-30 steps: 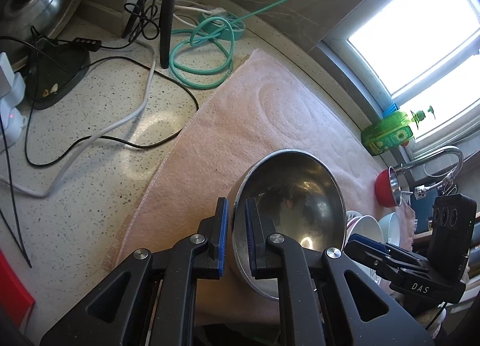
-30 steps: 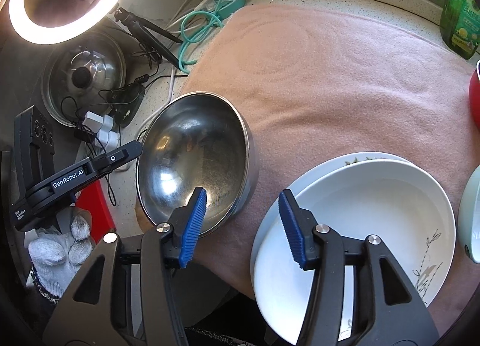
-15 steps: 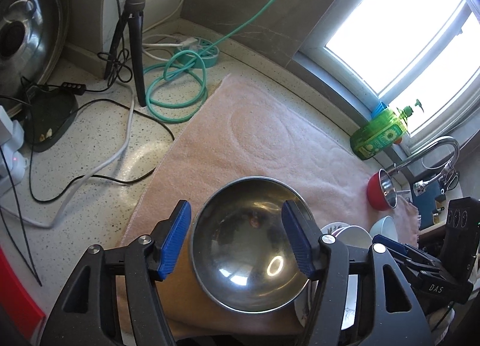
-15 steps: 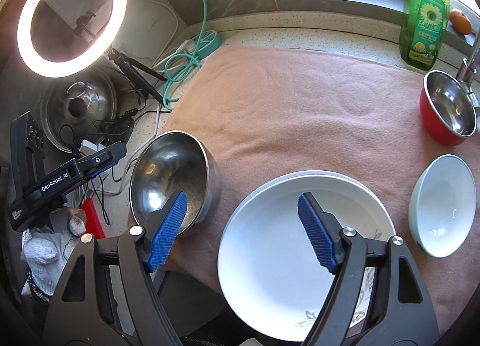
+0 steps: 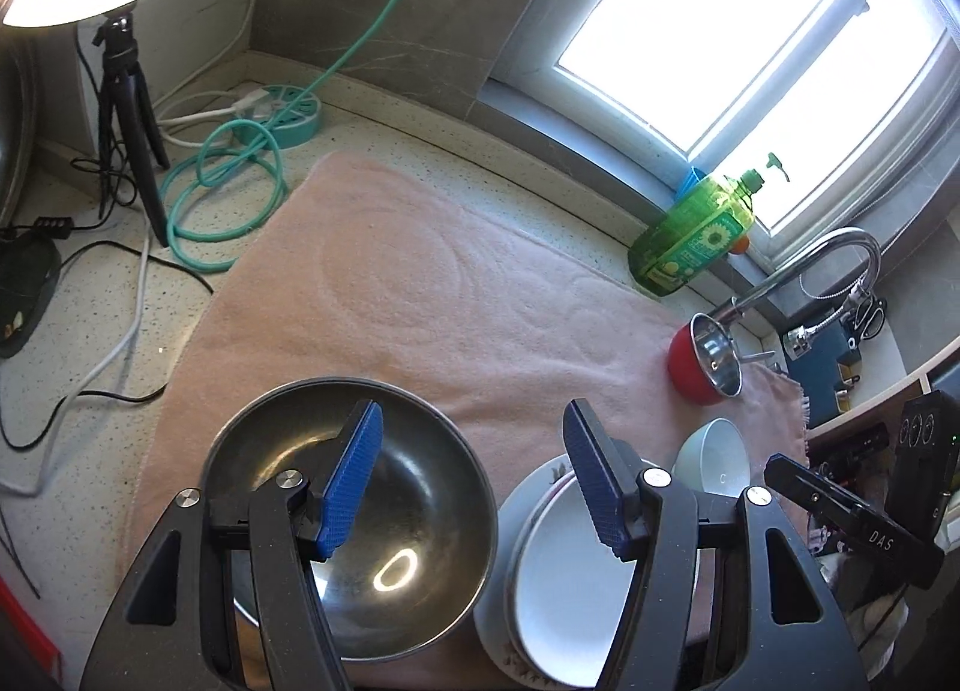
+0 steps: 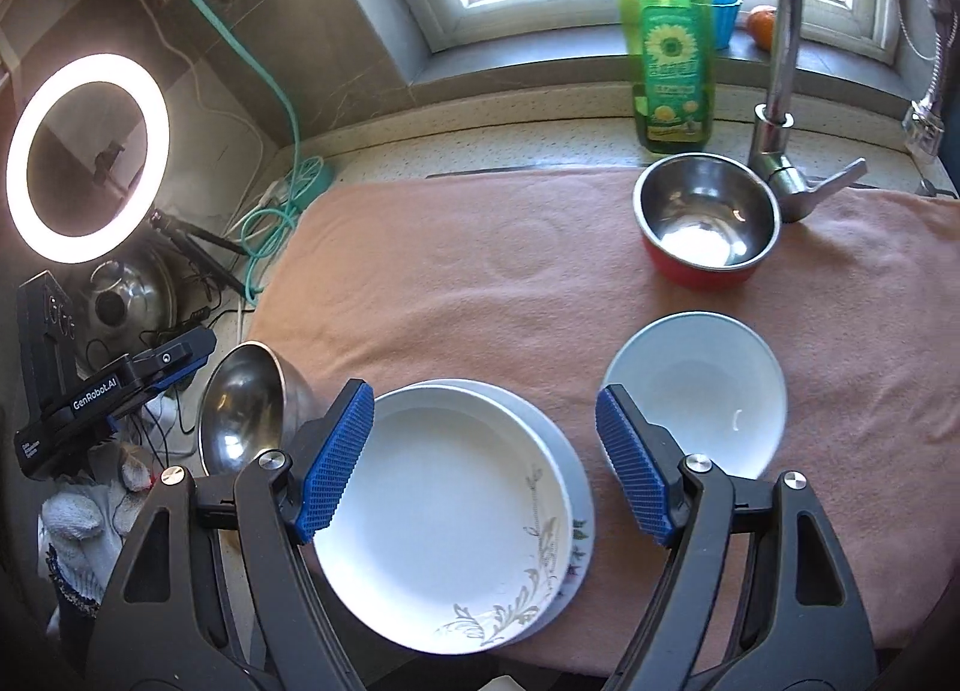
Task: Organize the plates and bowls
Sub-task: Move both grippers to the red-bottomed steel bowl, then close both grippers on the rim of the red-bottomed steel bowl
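A large steel bowl (image 5: pixel 384 541) rests upright at the near left corner of the pink towel (image 5: pixel 450 283). My left gripper (image 5: pixel 471 415) hangs open above its right rim, with nothing between the pads. To the bowl's right lie two stacked white plates (image 6: pixel 444 505) with a leaf pattern. My right gripper (image 6: pixel 480 391) hovers open over them, holding nothing. A small white bowl (image 6: pixel 696 385) sits right of the plates. A red bowl with a steel inside (image 6: pixel 705 217) stands further back, by the faucet. From the right wrist, the steel bowl (image 6: pixel 252 409) shows at the left, beside the left gripper's body.
A green dish soap bottle (image 6: pixel 669 49) and a faucet (image 6: pixel 786 31) stand at the back by the window. A ring light (image 6: pixel 87 157) on a tripod, a pot lid (image 6: pixel 126 301) and tangled cables (image 5: pixel 222 193) crowd the counter left of the towel.
My left gripper let go of the steel bowl's rim, opened, and drew back and up. My right gripper opened wider and also pulled back and up, bringing the white and red bowls into view.
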Tool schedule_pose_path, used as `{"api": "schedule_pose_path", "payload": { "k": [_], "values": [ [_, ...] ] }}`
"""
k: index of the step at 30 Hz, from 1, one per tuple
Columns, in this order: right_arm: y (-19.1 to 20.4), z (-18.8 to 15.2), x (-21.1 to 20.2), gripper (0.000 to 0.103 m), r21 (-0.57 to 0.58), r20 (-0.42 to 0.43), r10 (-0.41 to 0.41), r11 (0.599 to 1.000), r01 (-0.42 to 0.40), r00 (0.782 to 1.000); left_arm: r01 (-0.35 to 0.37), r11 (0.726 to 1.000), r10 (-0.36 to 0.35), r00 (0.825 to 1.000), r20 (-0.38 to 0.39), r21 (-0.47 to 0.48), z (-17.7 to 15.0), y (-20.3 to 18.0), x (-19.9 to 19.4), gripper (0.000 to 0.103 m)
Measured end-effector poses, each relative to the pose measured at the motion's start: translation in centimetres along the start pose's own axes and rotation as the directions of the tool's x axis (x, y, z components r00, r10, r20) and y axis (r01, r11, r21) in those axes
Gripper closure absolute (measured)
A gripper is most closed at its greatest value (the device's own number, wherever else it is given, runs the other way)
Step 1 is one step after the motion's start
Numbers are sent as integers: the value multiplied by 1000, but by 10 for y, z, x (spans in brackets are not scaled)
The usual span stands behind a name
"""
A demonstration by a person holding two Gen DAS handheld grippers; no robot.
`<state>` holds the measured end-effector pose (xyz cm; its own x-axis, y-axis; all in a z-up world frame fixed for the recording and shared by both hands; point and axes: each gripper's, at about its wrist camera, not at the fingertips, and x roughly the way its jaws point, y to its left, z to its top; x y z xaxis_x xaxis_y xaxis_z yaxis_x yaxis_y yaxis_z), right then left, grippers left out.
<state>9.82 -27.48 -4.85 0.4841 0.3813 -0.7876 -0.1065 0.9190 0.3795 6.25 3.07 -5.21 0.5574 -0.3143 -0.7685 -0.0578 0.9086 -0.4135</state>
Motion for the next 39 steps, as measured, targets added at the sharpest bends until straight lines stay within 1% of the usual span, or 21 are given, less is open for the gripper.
{"api": "schedule_pose_path", "payload": {
  "k": [4,9,13,18,21,23,26,28,29,32,34,37,38,39],
  "values": [
    [-38,5,-11,24,72,38,-36,997,33,999,31,999,-30,999,-19,43,1,-24,14,41],
    [-81,14,-19,24,135,55,-75,989,67,996,69,994,-65,997,-49,89,4,-58,34,41],
    [-106,21,-20,24,166,64,-96,982,84,993,99,988,-91,993,-73,118,7,-84,52,41],
    [-131,31,-13,24,193,62,-97,978,83,993,133,980,-117,987,-111,148,11,-113,78,41],
    [-146,38,-5,24,219,51,-83,973,70,995,149,975,-127,982,-138,163,14,-131,96,41],
    [-156,42,3,26,241,38,-70,969,59,997,161,972,-134,979,-156,170,16,-142,107,43],
    [-168,48,13,30,270,22,-48,962,41,999,172,970,-142,975,-173,172,22,-156,123,43],
    [-176,51,20,35,288,10,-31,957,27,999,176,969,-144,972,-184,170,25,-163,135,45],
    [-179,53,24,35,298,4,-21,954,19,1000,184,969,-151,969,-195,163,28,-166,142,49],
    [-187,58,34,38,322,-10,7,947,-3,1000,193,969,-156,962,-224,153,32,-172,160,56],
    [-190,61,41,44,332,-20,20,943,-12,1000,199,968,-158,957,-241,155,33,-177,170,59],
    [-194,65,50,47,346,-26,41,938,-29,999,206,967,-161,950,-266,150,35,-183,184,63],
    [-196,66,53,47,351,-29,45,936,-32,999,207,968,-161,948,-275,145,35,-184,188,65],
    [-198,67,57,51,360,-33,51,932,-35,998,209,969,-165,945,-283,132,36,-184,193,68]
  ]
}}
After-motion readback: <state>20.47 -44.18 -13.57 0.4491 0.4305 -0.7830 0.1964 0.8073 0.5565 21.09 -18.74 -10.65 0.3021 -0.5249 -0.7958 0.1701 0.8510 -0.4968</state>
